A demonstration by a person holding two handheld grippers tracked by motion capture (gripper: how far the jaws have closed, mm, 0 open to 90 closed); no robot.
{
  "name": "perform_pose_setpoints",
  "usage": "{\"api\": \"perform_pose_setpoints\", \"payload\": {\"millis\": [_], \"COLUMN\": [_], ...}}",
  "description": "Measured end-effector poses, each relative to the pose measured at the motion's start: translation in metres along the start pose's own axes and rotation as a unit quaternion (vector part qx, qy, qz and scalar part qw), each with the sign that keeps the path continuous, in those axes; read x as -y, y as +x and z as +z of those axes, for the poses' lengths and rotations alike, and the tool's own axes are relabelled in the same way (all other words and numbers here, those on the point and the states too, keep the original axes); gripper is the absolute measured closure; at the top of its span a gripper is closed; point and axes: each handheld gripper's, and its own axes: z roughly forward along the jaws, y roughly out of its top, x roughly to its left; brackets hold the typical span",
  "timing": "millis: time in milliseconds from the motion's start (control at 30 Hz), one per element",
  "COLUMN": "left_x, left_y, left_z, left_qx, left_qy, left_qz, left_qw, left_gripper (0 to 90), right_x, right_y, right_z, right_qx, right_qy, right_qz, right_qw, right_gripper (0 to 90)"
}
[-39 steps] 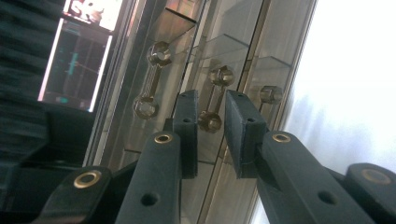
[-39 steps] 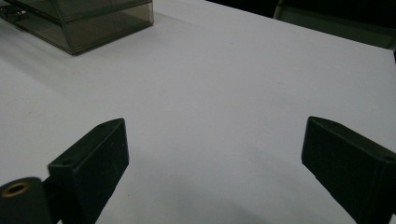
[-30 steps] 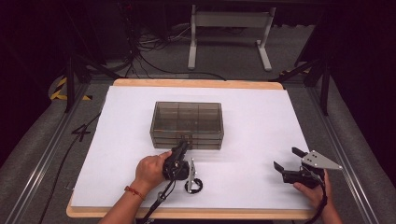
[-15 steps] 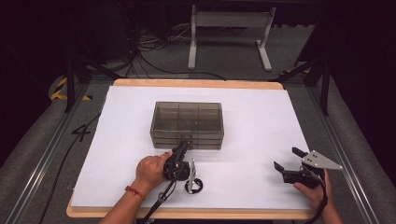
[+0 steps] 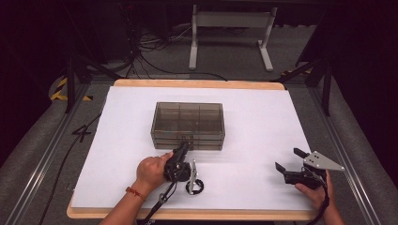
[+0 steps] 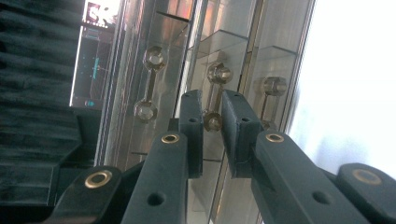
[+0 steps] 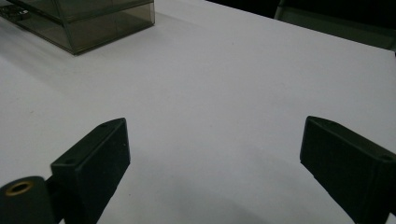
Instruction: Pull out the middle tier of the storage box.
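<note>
A smoky clear plastic drawer box stands in the middle of the white table top. My left gripper is against its front face, held by a hand with a red wristband. In the left gripper view the box is turned sideways and shows three clear bar handles; my left gripper has its jaws closed narrowly on the middle drawer handle. My right gripper rests near the front right of the table, open, with nothing between its jaws. A corner of the box appears far off in the right gripper view.
The table's wooden rim runs along the back and front edges. Behind it on the floor are a white stand and loose cables. Metal rails flank both sides. White table surface lies open right of the box.
</note>
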Motion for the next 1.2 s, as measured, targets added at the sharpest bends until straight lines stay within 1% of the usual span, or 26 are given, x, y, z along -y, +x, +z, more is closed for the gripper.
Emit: {"api": "perform_pose_setpoints", "payload": {"millis": [133,233,467,533,700,800,867,967,1000,1067,1133,1200], "left_x": [0.0,0.0,0.0,0.0,0.0,0.0,-0.001,0.0,0.0,0.0,0.0,0.0], "left_y": [0.0,0.001,0.001,0.002,0.002,0.003,0.003,0.002,0.003,0.003,0.003,0.003], "left_z": [-0.001,-0.002,-0.004,-0.004,-0.006,-0.007,-0.008,-0.01,-0.011,-0.012,-0.013,-0.014], "left_qx": [-0.002,0.002,0.006,0.01,0.013,0.014,0.018,0.021,0.018,0.022,0.022,0.024], "left_qy": [-0.001,0.002,0.0,-0.002,0.001,-0.002,-0.002,-0.002,-0.005,-0.003,-0.005,-0.007], "left_qz": [0.002,0.004,0.0,0.006,0.001,0.005,0.008,0.001,0.005,0.009,0.012,0.006], "left_qw": [1.0,1.0,1.0,0.9999,0.9999,0.9999,0.9998,0.9998,0.9998,0.9997,0.9997,0.9997], "left_gripper": [79.3,79.3,79.2,79.2,79.2,79.1,79.1,79.1,79.1,79.1,79.1,79.0], "right_x": [0.0,0.0,0.0,0.0,0.0,0.0,0.0,0.0,0.0,0.0,0.0,0.0], "right_y": [0.0,0.0,0.0,0.0,0.0,0.0,0.0,0.0,0.0,0.0,0.0,0.0], "right_z": [0.0,0.0,0.0,0.0,0.0,0.0,0.0,0.0,0.0,0.0,0.0,0.0], "right_qx": [-0.003,-0.003,-0.002,-0.003,0.0,-0.002,-0.001,-0.001,-0.001,-0.001,0.0,-0.001], "right_qy": [-0.002,-0.002,-0.002,-0.002,0.0,0.002,0.001,0.002,0.002,0.001,0.0,0.0], "right_qz": [0.001,0.002,0.002,0.0,0.0,0.0,0.0,0.0,0.0,0.0,0.0,-0.001], "right_qw": [1.0,1.0,1.0,1.0,1.0,1.0,1.0,1.0,1.0,1.0,1.0,1.0], "right_gripper": [8.8,8.8,8.8,8.8,8.8,8.8,8.8,8.8,8.8,8.8,8.8,8.8]}}
